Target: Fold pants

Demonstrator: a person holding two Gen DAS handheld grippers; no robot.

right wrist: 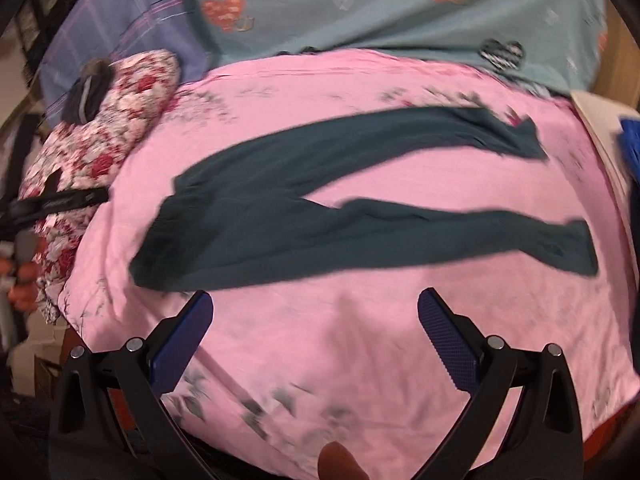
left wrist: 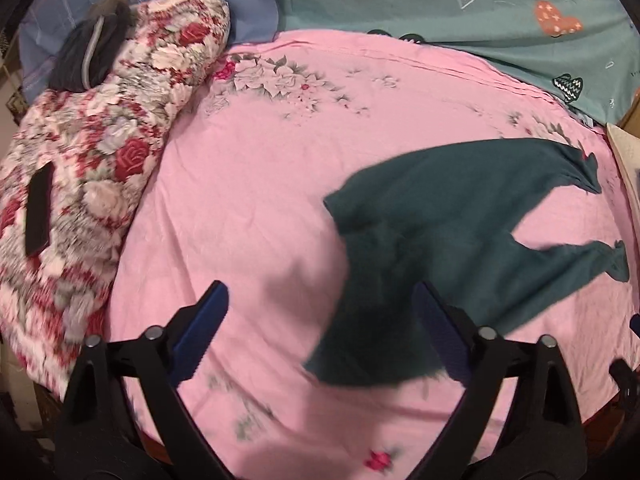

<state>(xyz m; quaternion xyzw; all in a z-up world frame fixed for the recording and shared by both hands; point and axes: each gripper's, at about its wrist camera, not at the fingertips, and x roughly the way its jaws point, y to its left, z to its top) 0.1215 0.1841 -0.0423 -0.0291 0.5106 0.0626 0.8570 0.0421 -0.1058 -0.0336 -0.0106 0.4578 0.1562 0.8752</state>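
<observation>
Dark teal pants (right wrist: 280,216) lie unfolded on the pink sheet (right wrist: 360,340).
One pair, flat, two legs splayed in a V, waist toward the floral quilt (right wrist: 100,128). Both the left gripper (left wrist: 320,312) and right gripper (right wrist: 316,312) hang spread wide above it, holding nothing.

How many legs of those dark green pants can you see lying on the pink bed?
2. One pant leg lies farther back, toward the teal heart-print bedding; the other pant leg lies nearer the cameras. They spread apart, neither hidden.
</observation>
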